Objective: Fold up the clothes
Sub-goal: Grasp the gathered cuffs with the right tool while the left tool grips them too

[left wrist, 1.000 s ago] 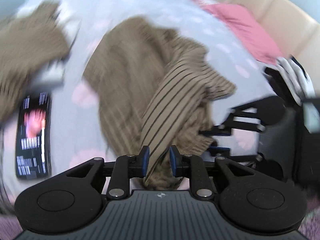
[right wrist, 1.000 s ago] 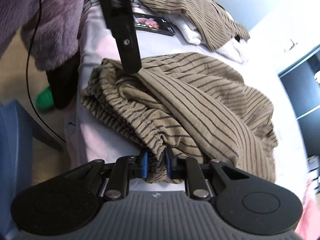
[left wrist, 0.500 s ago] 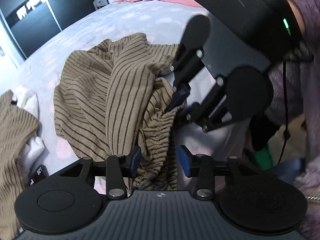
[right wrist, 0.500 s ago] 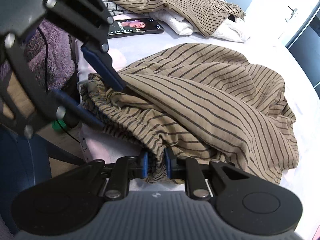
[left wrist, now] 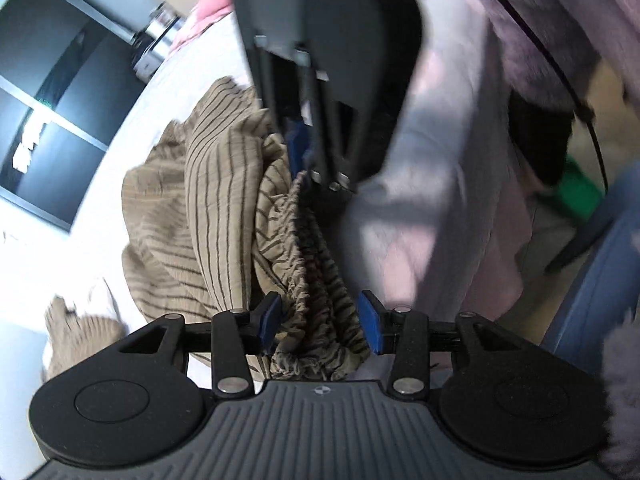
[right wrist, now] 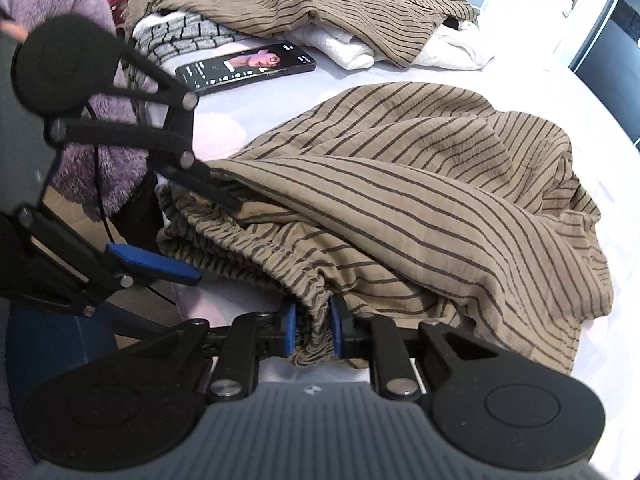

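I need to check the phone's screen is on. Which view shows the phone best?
The right wrist view: the phone lies face up on the bed, screen lit, beside the laundry pile. The left wrist view shows no phone at all, only the striped garment.

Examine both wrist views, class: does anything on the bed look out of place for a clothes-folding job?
Yes. A phone with its screen lit lies on the bed sheet, between the brown striped garment being handled and the pile of unfolded clothes behind it. It is not laundry and could get caught under cloth.
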The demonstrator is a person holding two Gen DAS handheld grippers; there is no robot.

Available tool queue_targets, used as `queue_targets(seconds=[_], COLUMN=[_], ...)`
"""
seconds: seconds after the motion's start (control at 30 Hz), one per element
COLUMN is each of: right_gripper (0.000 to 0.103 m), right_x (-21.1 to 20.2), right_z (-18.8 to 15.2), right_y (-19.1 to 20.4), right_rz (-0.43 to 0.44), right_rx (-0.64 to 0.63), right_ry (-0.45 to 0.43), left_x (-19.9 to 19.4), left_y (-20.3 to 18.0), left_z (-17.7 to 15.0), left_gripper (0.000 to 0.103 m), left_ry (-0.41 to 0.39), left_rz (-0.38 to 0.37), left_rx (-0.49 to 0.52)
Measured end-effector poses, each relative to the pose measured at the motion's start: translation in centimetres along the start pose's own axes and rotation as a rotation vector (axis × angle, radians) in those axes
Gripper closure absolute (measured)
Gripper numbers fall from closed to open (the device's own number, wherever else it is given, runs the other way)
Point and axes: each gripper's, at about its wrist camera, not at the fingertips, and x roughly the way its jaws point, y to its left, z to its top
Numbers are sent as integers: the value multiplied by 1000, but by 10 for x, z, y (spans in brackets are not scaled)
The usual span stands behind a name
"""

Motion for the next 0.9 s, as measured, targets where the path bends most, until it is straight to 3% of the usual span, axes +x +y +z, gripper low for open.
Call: queue_targets(seconds=[0.3, 0.4, 0.43, 0.53, 0.63, 0.73, 0.8, 0.9], right_gripper=[83, 83, 83, 83, 81, 71, 52, 44], right_x=[-4, -5, -6, -6, -8, -12, -17, -23], right_z=[0, 0, 0, -2, -6, -12, -17, -24], right_y=[-8, -9, -9, -6, 2, 14, 25, 49], right_rz=[26, 31, 33, 25, 6, -27, -61, -148], right_rx=[58, 70, 73, 48, -8, -85, -148, -267], right_ry=[-9, -13, -14, -13, -19, -39, -62, -100], left_x=[4, 9, 10, 9, 8, 6, 5, 6], left_y=[-13, -12, -11, -5, 4, 20, 33, 53], left_z=[-4, -5, -5, -7, -6, -5, -5, -6], left_gripper=[51, 51, 53, 72, 82, 85, 86, 86], left_ry=[21, 25, 25, 22, 27, 34, 36, 35], left_rz=[6, 51, 65, 81, 67, 30, 7, -34], left_rx=[99, 106, 105, 85, 28, -82, -165, -279])
